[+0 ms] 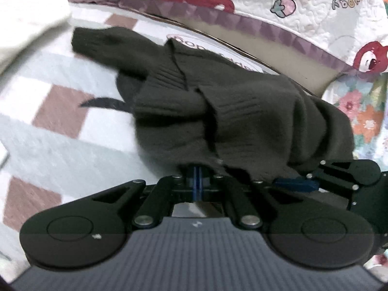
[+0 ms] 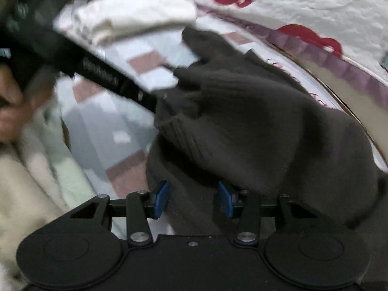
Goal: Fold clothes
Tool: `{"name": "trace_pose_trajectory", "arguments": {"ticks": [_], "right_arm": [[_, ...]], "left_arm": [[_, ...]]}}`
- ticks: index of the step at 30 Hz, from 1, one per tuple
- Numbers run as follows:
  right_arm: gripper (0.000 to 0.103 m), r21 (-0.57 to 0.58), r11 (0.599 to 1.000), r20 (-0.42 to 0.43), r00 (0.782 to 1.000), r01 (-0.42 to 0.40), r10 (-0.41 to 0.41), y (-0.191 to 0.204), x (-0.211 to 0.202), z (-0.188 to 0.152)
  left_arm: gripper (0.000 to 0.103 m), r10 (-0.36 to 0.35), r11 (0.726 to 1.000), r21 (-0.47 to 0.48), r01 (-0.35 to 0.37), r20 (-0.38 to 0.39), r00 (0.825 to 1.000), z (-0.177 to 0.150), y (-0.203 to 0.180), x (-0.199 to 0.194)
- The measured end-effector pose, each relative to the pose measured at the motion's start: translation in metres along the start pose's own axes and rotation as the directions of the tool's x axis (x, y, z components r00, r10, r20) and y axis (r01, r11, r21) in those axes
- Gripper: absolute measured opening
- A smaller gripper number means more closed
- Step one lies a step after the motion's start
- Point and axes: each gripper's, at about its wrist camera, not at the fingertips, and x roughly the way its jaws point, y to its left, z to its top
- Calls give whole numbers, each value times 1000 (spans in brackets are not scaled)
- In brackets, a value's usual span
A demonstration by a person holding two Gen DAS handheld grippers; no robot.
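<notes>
A dark olive knit sweater (image 1: 218, 111) lies bunched on a checked sheet (image 1: 60, 131). My left gripper (image 1: 197, 177) is shut on a fold of the sweater's near edge, its blue pads pressed together. In the right wrist view the same sweater (image 2: 254, 121) fills the middle and right. My right gripper (image 2: 194, 198) is open, its blue pads (image 2: 161, 198) apart over the sweater's dark near edge, not closed on it. The right gripper also shows at the right edge of the left wrist view (image 1: 295, 184), beside the sweater.
A folded white garment (image 2: 135, 14) lies at the far left of the sheet, also seen in the left wrist view (image 1: 26, 21). A quilt with red prints (image 1: 303, 7) rises behind. The left gripper's black body (image 2: 72, 55) crosses the right view. Cream fabric (image 2: 29, 181) lies at left.
</notes>
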Motion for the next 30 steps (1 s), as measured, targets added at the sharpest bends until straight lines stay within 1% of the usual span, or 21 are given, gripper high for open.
{"name": "trace_pose_trajectory", "arguments": {"ticks": [2, 6, 8, 9, 11, 13, 14, 17, 18, 19, 20, 21, 24, 27, 28, 29, 30], "right_arm": [[50, 21, 1000, -13, 1000, -21, 22, -2, 7, 2], [52, 84, 991, -8, 994, -105, 106, -5, 7, -2], [57, 125, 979, -9, 987, -161, 163, -7, 4, -6], [63, 144, 972, -10, 982, -183, 187, -7, 3, -9], [64, 139, 979, -38, 987, -149, 155, -1, 6, -14], [65, 110, 992, -78, 994, -63, 72, 4, 15, -20], [65, 98, 995, -60, 997, -36, 42, 6, 15, -23], [65, 154, 988, -27, 1000, -13, 17, 7, 17, -23], [58, 168, 986, -20, 1000, -2, 5, 7, 16, -23], [33, 170, 985, -17, 1000, 19, -17, 8, 15, -23], [20, 172, 985, -8, 1000, 26, -25, 7, 14, -20], [8, 207, 978, 16, 1000, 12, -16, 2, 5, -21], [8, 316, 948, 93, 996, -41, 13, -13, -25, -24], [8, 423, 901, 154, 987, -99, 36, -28, -47, -33], [8, 458, 881, 172, 984, -119, 43, -32, -54, -38], [8, 483, 867, 181, 983, -123, 39, -36, -56, -41], [8, 505, 854, 190, 981, -127, 34, -40, -58, -44]], "left_arm": [[2, 5, 1000, -6, -5, 1, 1000, 0, 3, -1], [2, -3, 1000, -19, 3, -1, 1000, 3, 5, 0], [2, -4, 1000, -21, 4, -6, 1000, 3, 4, 2], [2, -5, 1000, -22, 5, -8, 1000, 3, 4, 2], [2, -8, 1000, -22, 8, -12, 1000, 3, 3, 3], [2, -13, 1000, -25, 13, -13, 1000, 4, 3, 4], [2, -13, 1000, -23, 13, -14, 1000, 4, 2, 4], [2, -8, 1000, -9, 8, -16, 1000, 3, 0, 4], [2, -8, 1000, -8, 8, -16, 1000, 3, 0, 3], [2, -9, 1000, -7, 9, -13, 1000, 3, 0, 1], [2, -10, 1000, -6, 10, -9, 1000, 3, -1, -1], [2, -9, 1000, -3, 9, -5, 1000, 3, -1, -2], [5, -13, 999, 29, 13, 7, 1000, 4, -7, -10], [5, -19, 998, 64, 18, 19, 1000, 4, -14, -17], [7, -21, 997, 81, 19, 21, 1000, 4, -18, -19], [13, -22, 995, 100, 20, 22, 999, 4, -23, -22], [17, -26, 994, 110, 23, 22, 999, 3, -27, -24]]}}
